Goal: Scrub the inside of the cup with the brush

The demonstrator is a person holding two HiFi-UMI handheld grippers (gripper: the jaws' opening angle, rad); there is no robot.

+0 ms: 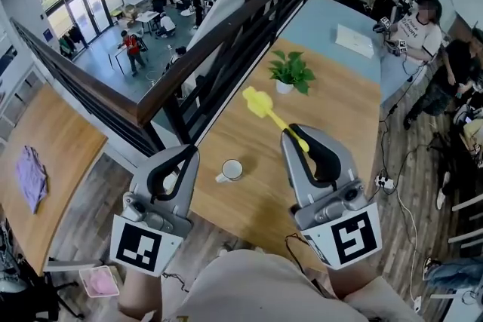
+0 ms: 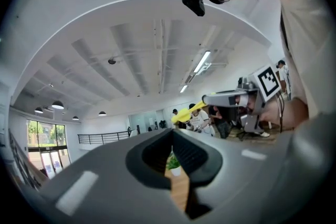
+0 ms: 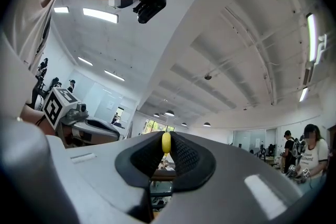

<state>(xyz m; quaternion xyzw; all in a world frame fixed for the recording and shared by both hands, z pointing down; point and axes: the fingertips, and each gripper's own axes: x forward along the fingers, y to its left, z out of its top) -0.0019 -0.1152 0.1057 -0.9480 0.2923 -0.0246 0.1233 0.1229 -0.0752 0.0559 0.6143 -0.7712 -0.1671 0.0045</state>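
White cup [image 1: 232, 170] upright on table [image 1: 339, 117] — yellow brush [image 1: 266, 109] aloft, tilted.

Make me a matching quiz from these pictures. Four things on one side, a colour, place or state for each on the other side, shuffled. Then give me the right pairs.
1 cup
2 brush
3 plant
4 left gripper

A yellow, clamped in the right gripper
B shut, nothing in it
C green
D white, on the wooden table

Pairs: 1-D, 2-A, 3-C, 4-B
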